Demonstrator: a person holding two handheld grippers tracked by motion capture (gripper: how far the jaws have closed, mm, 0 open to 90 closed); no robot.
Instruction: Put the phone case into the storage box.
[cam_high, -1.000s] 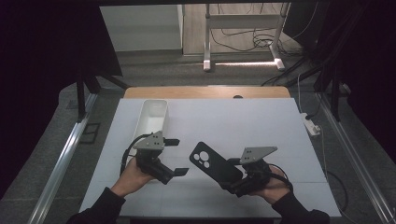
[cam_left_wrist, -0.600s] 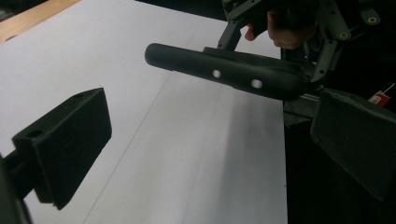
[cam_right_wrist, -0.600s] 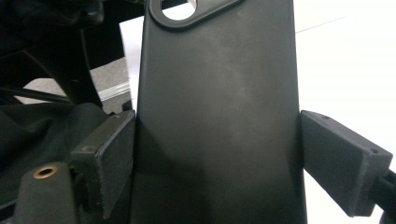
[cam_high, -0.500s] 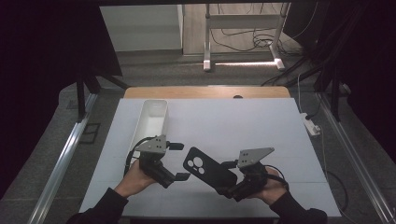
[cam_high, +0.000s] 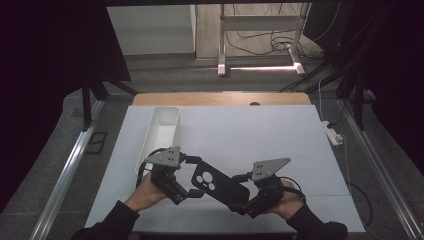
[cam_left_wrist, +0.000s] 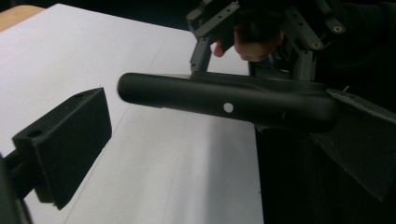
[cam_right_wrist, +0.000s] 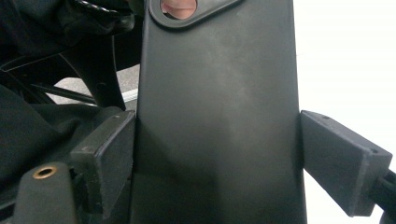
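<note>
While both hands work low over the white bench, each view gives its own share
High view, case: a black phone case (cam_high: 216, 185) with a camera cut-out hangs slanted just above the bench (cam_high: 260, 135), between the two hands, near the front edge
High view, right tongs: the right tongs (cam_high: 246, 204) grip the lower right end of the case, with the right hand (cam_high: 282, 197) behind them
High view, left tongs: the left tongs (cam_high: 192, 175) sit at the upper left end of the case, carried by the left hand (cam_high: 150, 192)
High view, tray: a long white tray (cam_high: 161, 132) lies on the bench just beyond the left hand, apart from the case
Left gripper view, case: the case (cam_left_wrist: 224, 95) crosses edge-on, with a small round hole in its rim
Left gripper view, left tongs: one jaw stands clear at the left with white bench showing between it and the case, the other reaches under the right end, so they stand wide and pinch nothing; the right tongs (cam_left_wrist: 254, 49) hold the far side
Right gripper view, case: the flat back of the case (cam_right_wrist: 217, 116) runs up the middle
Right gripper view, right tongs: the right tongs (cam_right_wrist: 217, 154) have one pad against each long edge, set wide and clamped across its breadth
</note>
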